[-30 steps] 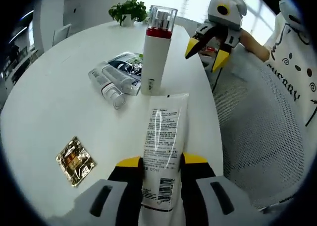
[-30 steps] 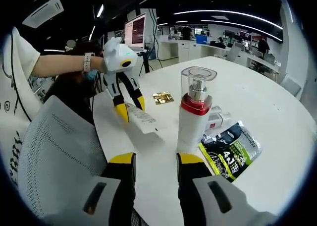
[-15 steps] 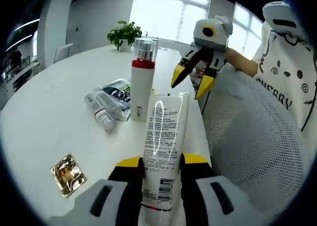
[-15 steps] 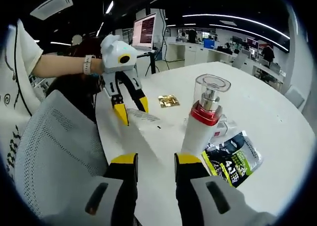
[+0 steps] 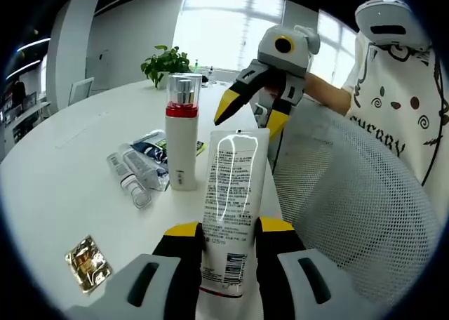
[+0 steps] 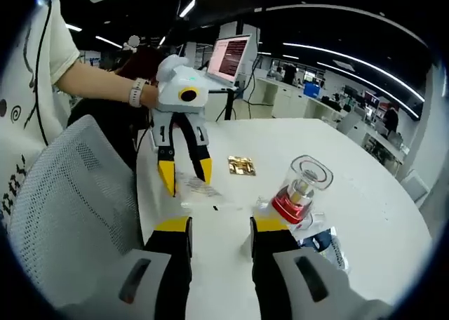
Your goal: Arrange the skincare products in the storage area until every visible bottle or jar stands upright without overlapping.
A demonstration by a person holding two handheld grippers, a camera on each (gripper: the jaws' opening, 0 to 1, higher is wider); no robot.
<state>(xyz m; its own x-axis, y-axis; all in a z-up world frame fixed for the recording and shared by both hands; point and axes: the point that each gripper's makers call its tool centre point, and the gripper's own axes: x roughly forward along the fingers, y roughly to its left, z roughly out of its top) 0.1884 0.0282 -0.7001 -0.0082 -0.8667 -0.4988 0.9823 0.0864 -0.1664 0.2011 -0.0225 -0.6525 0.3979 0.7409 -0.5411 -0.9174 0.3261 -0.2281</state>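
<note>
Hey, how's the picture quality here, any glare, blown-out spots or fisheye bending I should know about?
Left gripper view: the windows behind are blown out white, and a glare streak runs down the white tube held in the left gripper. Right gripper view: dimmer office with ceiling light strips curved by the fisheye; the pump bottle leans, distorted.

A white tube (image 6: 200, 189) is clamped by the left gripper (image 6: 186, 177) above the white table (image 6: 365, 215); 1 red-collared pump bottle (image 6: 295, 197) stands upright nearby.
</note>
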